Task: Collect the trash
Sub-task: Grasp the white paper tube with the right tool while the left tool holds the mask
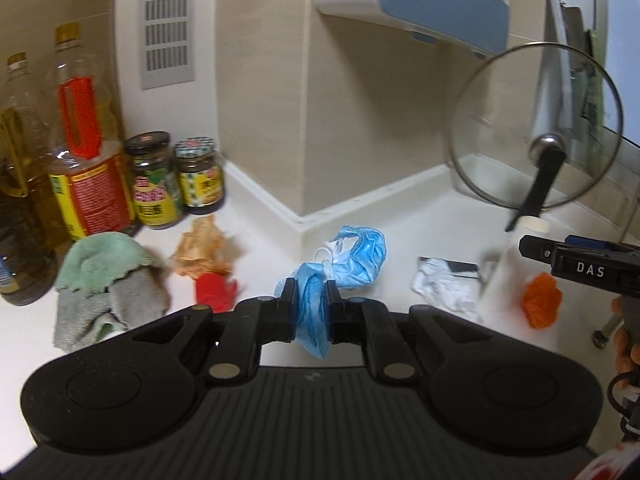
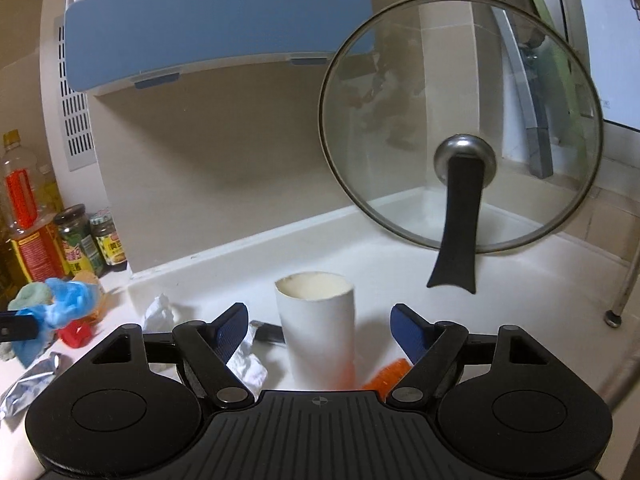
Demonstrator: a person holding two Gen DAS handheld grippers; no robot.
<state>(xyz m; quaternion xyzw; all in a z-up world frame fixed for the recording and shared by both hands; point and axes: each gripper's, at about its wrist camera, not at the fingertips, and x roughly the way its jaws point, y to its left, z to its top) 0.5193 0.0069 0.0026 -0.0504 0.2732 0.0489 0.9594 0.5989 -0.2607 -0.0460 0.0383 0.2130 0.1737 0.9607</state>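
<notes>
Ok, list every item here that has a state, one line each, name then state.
left gripper: shut on the blue face mask, which is crumpled.
right gripper: jaws open, empty.
cardboard tube: upright on the counter, between the open jaws, not gripped.
glass lid: propped on edge against the wall.
white paper: crumpled, lying on the counter.
two sauce jars: upright, lids on.
green cloth: bunched up.

Pale blue on the crumpled face mask (image 1: 352, 258); mint green over grey on the cloth (image 1: 108, 280) left of the mask; tan and red on the wrapper (image 1: 208, 264) between them; white on the paper tube (image 2: 316, 328); orange on the scrap (image 1: 542, 306); cream white across the counter (image 1: 400, 220).
</notes>
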